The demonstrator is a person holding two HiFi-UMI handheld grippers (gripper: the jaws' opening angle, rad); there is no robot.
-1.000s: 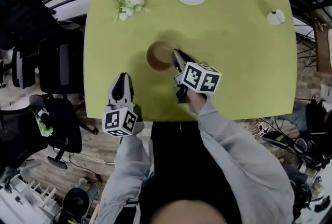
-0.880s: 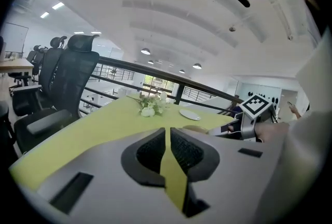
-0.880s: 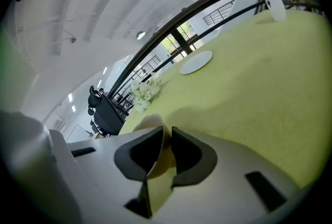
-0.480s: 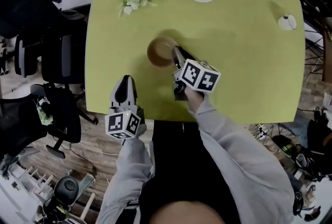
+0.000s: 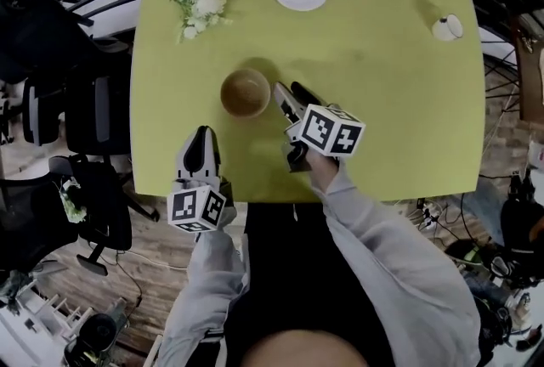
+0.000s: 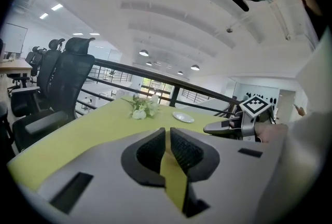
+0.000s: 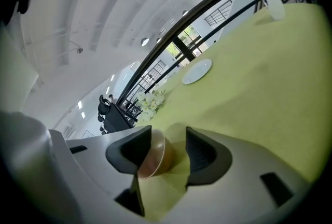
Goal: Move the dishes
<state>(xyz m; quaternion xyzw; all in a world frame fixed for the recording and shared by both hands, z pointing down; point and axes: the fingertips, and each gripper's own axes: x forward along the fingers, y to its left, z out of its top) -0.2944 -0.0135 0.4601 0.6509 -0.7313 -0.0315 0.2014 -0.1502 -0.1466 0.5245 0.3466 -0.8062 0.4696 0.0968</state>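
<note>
R gripper jaws just been opening, brown bowl beside them (not touching); L gripper jaws near-closed, empty.

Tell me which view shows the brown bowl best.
The head view: the brown bowl shows whole from above, rim and inside. The right gripper view shows it side-on, partly behind one jaw of the right gripper, whose jaws have just been opening with nothing between them. The left gripper view doesn't show it.
</note>
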